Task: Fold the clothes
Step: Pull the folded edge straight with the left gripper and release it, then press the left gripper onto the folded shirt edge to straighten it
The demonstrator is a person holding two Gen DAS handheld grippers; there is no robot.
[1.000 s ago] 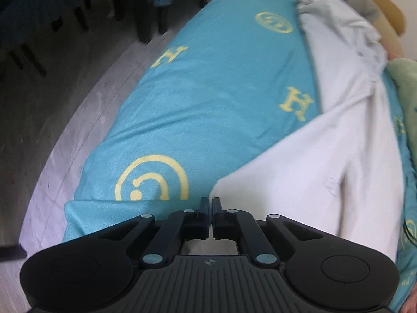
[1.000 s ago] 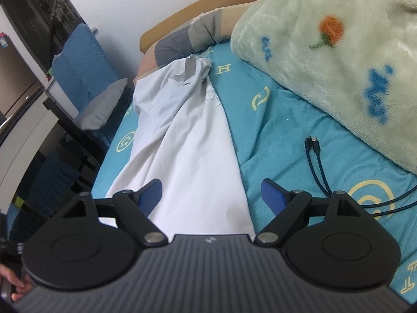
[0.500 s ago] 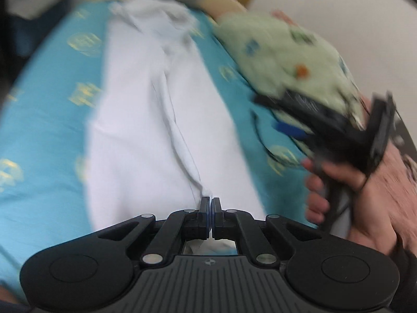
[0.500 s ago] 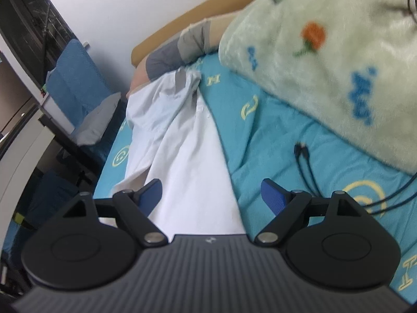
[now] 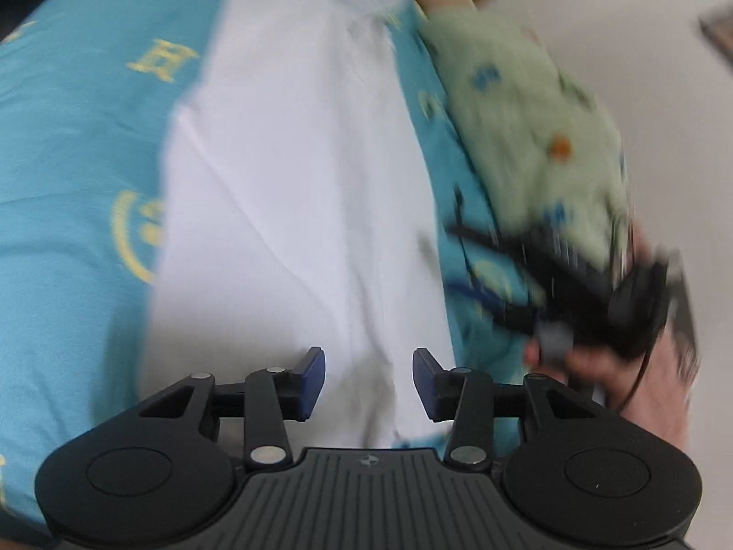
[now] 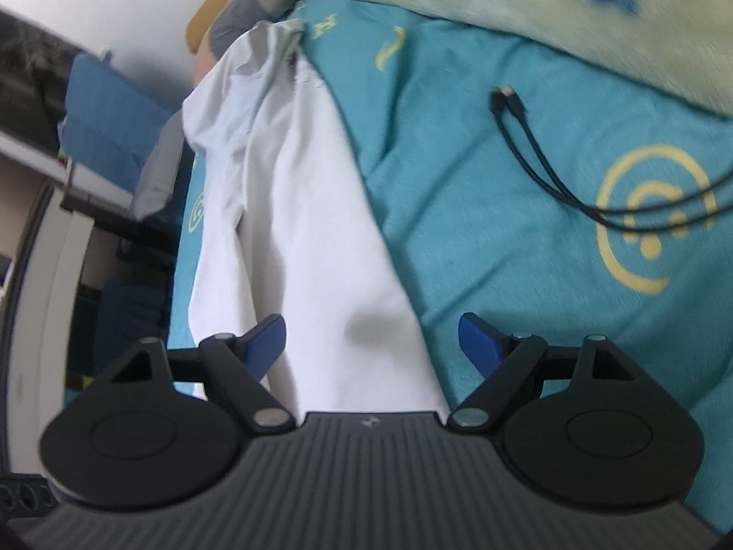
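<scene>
A white shirt point(image 5: 298, 174) lies folded lengthwise on the turquoise bedsheet point(image 5: 68, 137), its collar end far up the bed. My left gripper point(image 5: 369, 378) hovers over the shirt's near hem; its jaws are opening and the pads press on nothing, with cloth showing between them. In the right wrist view the same shirt point(image 6: 311, 238) runs up the sheet, and my right gripper point(image 6: 371, 339) stands open above its near right edge. That right gripper point(image 5: 591, 275) also shows blurred at the right of the left wrist view, held by a hand point(image 5: 614, 366).
A pale green fleece blanket point(image 6: 572, 9) is heaped along the right side of the bed. A black double cable point(image 6: 549, 169) lies on the sheet right of the shirt. A headboard and pillow point(image 6: 247, 4) sit at the far end; dark chairs point(image 6: 96, 105) stand left of the bed.
The left gripper, shut earlier, has swung from the bed's left side onto the shirt's hem and has opened. The right gripper has dropped lower and rolled, staying open.
</scene>
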